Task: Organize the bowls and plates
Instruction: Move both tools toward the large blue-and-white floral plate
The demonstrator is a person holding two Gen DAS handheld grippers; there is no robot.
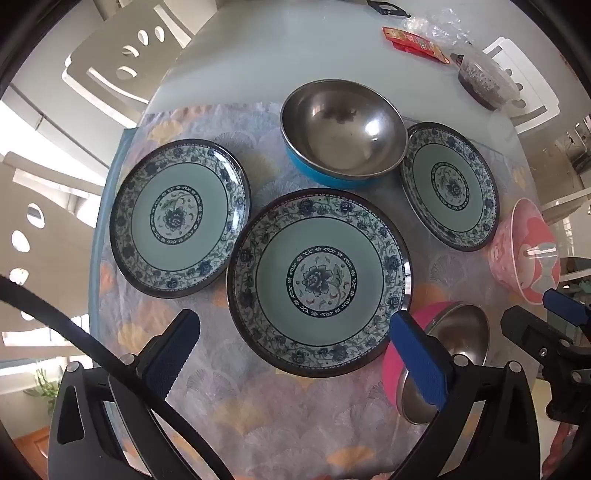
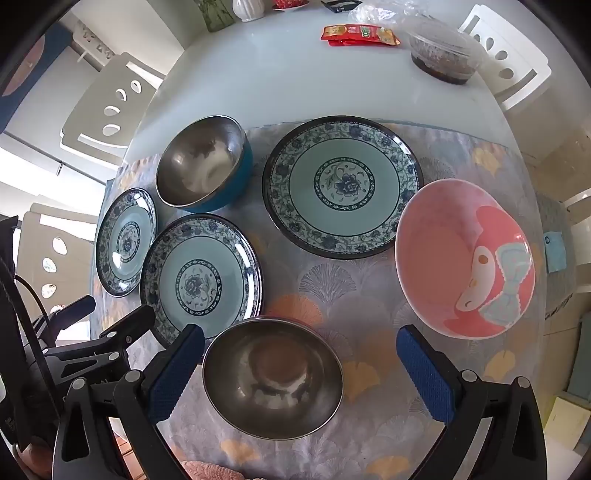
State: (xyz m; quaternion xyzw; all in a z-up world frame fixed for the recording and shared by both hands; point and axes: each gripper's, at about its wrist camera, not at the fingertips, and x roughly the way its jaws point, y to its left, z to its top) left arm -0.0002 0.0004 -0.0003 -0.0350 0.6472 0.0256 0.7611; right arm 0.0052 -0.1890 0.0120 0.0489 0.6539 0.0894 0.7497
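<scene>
On the near half of the tabletop (image 2: pixel 295 74), over the patterned cloth (image 2: pixel 332 291), I hold both tools above the dishes. My left tool (image 1: pixel 295 350) points down with its blue-padded jaws spread wide and nothing between them; below it lies the largest floral plate (image 1: pixel 319 282), flat on the cloth. A second floral plate (image 1: pixel 179 218) lies just beside it toward the left edge, apart from it. A third floral plate (image 1: pixel 450 186) lies toward the far right, and the blue-sided steel bowl (image 1: pixel 343 129) stands upright beside it, so close that I cannot tell whether they touch.

My right tool (image 2: pixel 301 369) is also wide apart and grips nothing. Beneath it, between the pads but clear of them, stands a steel bowl with a pink outside (image 2: pixel 273 376), upright near the front edge of the tabletop. The pink ceramic bowl (image 2: pixel 463 258) with a bow picture inside sits toward the right edge, well apart from the steel one.

At the far end of the tabletop, off the cloth, lie a red packet (image 2: pixel 360 36), a clear lidded container (image 2: pixel 445 55) with dark contents and crumpled clear plastic (image 2: pixel 384 13). White chairs (image 2: pixel 110 103) stand around the tabletop.
</scene>
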